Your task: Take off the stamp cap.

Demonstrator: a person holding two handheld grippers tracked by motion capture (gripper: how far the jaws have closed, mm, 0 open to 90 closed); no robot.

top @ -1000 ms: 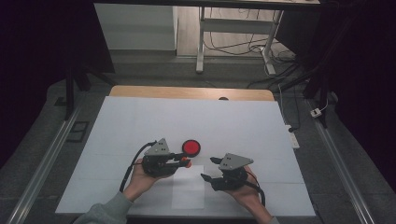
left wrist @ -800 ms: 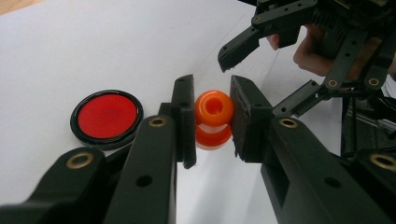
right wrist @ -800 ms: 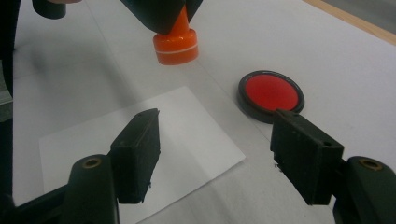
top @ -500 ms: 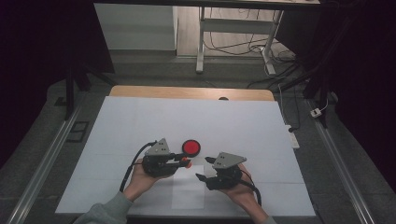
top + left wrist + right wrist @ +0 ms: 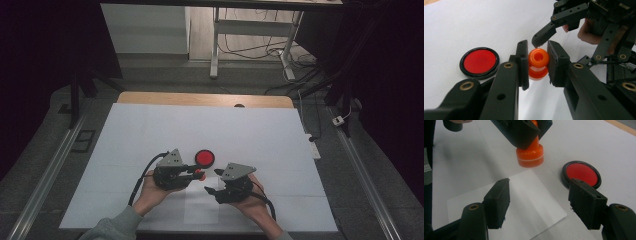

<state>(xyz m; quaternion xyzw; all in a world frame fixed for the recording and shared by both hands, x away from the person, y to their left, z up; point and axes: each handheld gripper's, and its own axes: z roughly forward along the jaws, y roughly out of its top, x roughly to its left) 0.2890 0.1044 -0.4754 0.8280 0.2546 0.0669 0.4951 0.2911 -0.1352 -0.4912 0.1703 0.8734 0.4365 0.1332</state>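
White-covered table (image 5: 150,130): left gripper (image 5: 537,61) clenched on orange plastic stamp (image 5: 538,63); right gripper (image 5: 539,202) released above white paper sheet (image 5: 524,202); round red ink pad (image 5: 204,158) nearby.

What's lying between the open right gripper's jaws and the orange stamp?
A white paper sheet, seen in the right gripper view, spreads from the right gripper toward the orange stamp.

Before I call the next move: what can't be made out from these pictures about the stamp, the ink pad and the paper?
- Stamp underside: hidden by its own body in both gripper views; inked or not, cannot tell.
- Stamp top in the right gripper view: covered by the left gripper.
- Paper sheet: near corner cut off by the bottom edge.
- Ink pad in the high view: too small for detail.
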